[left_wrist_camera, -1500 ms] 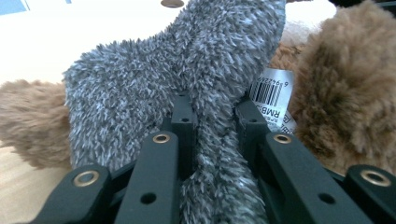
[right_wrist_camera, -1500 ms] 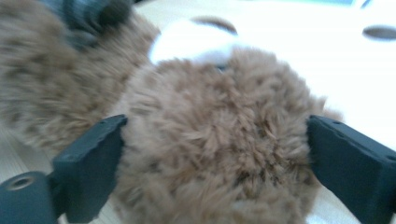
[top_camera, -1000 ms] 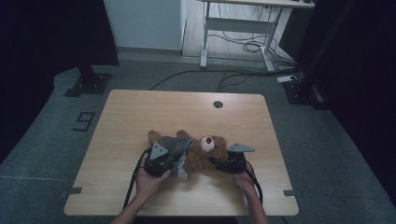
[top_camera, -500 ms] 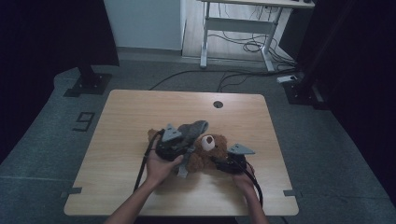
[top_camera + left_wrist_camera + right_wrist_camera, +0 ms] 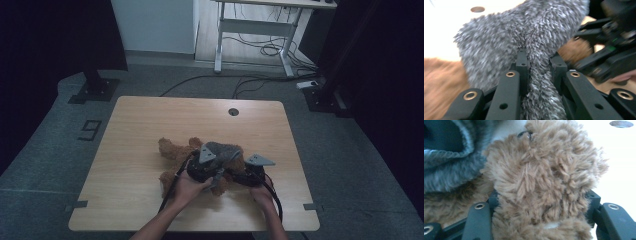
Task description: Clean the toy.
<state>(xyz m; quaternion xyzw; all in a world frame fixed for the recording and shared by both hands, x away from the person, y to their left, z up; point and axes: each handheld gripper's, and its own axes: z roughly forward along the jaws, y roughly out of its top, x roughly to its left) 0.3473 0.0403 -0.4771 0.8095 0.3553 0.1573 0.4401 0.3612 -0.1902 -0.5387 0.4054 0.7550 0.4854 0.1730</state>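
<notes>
While each claw pinches the teddy bear [image 5: 175, 152], left [image 5: 212, 172] its grey garment [image 5: 222, 149], bare table [image 5: 150, 115] spreads beyond.

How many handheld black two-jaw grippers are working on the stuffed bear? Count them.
2. The left gripper pinches the fuzzy grey knitted garment; the right gripper clamps the brown plush teddy bear at the table's near edge.

Brown plush teddy bear [image 5: 176, 152] lay on wooden table, lower centre of high view, limbs sprawled toward left. Fur shaggy, tan-brown; one part of it bulked large at centre of right gripper view [image 5: 544, 182]. Grey fuzzy garment [image 5: 222, 149] draped over bear's right portion, bunched and lifted; in left gripper view grey pile [image 5: 524, 50] rose through frame centre, fold pinched narrow.
</notes>
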